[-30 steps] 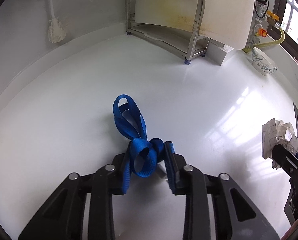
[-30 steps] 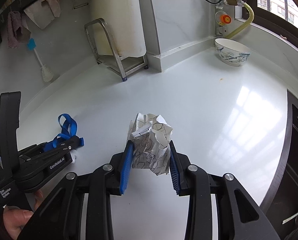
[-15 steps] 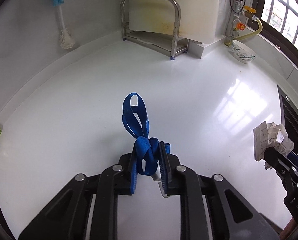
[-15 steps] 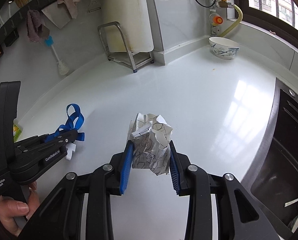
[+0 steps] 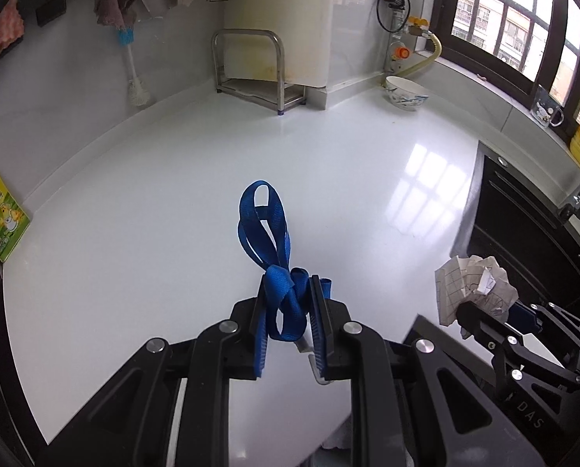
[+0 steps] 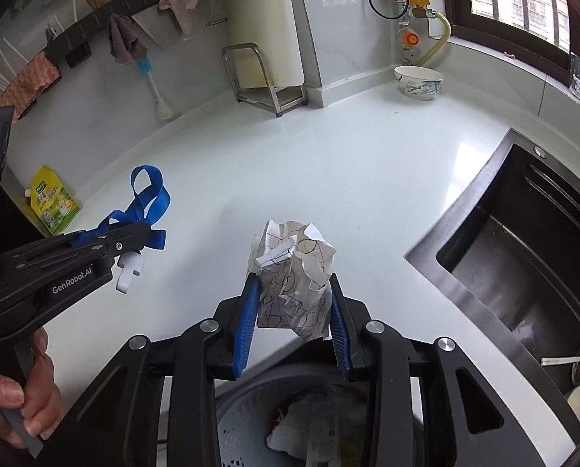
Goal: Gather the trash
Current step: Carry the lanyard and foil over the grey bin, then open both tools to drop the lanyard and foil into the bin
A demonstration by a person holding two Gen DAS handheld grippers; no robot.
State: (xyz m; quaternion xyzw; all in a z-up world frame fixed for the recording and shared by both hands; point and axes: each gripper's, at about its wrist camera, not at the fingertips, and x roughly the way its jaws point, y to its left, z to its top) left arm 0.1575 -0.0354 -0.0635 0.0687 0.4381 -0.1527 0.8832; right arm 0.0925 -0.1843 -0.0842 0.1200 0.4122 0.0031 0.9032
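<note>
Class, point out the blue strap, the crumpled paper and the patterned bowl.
blue strap [image 5: 264, 218]: left wrist view, upper loop.
crumpled paper [image 6: 290, 276]: right wrist view, middle of wad.
patterned bowl [image 6: 419, 81]: right wrist view, outer wall.

White countertop [image 5: 153, 202], dark-framed window [image 5: 523, 31], black sink [image 6: 523, 257], glossy pale walls

Both views are bright, lit by plain daylight from the window [image 5: 523, 39] at the far right. The glossy white bench [image 5: 173, 214] throws back a pane-shaped glare patch [image 5: 426, 202] on its right side. Shadows are soft and faint. Heavy fisheye bending curves the walls, and the corners go to black vignette. Focus is decent throughout, with slight softness toward the edges.
</note>
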